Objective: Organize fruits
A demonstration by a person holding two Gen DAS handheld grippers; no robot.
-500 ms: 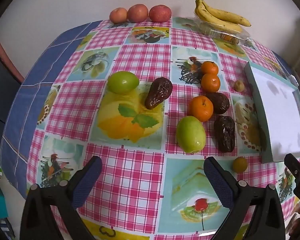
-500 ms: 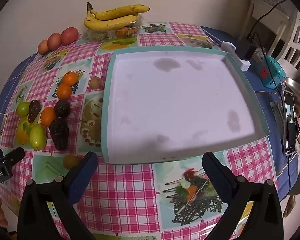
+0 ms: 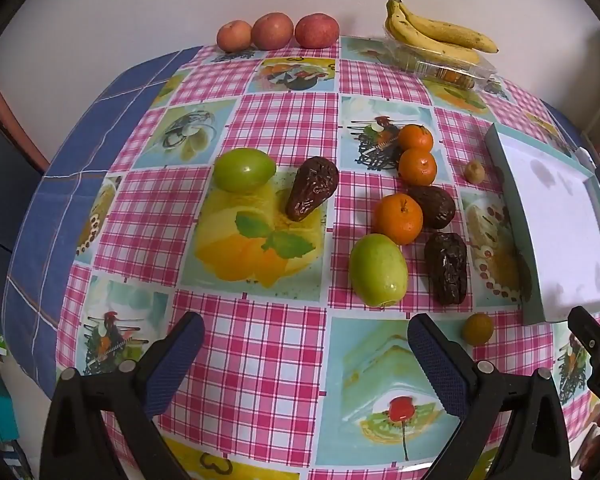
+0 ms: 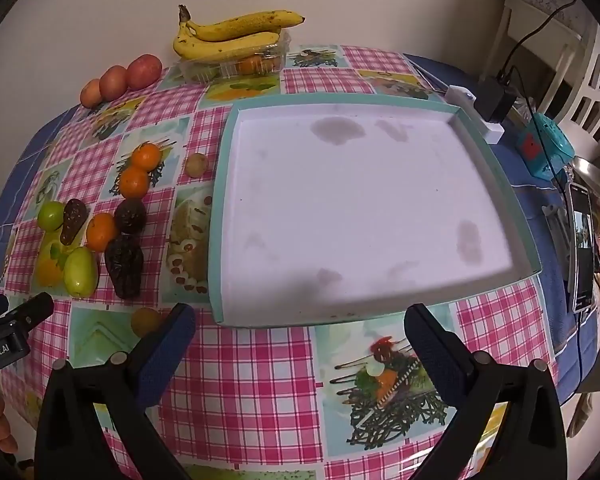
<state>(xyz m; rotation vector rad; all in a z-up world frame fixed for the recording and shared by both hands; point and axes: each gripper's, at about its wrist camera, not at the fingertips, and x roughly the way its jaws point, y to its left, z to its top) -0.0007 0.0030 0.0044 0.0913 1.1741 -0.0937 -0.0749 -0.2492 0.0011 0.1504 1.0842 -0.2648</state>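
Hovering above the checkered pink tabletop (image 3: 260, 360), the left gripper (image 3: 304, 344) and right gripper (image 4: 300, 332) both hold their jaws wide apart, gripping nothing. Green oval fruits (image 3: 378, 270), small orange tangerines (image 3: 399, 219) and wrinkled dark avocados (image 3: 447, 268) lie clustered just left of the shallow teal-rimmed white tray (image 4: 219, 208).

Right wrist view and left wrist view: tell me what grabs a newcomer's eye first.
The big teal-rimmed tray fills the middle of the right wrist view, with nothing in it. Left of it, loose fruit lies clustered on the bright checked tablecloth: mandarins, green fruits and dark wrinkled avocados. Bananas sit on a clear container by the far wall.
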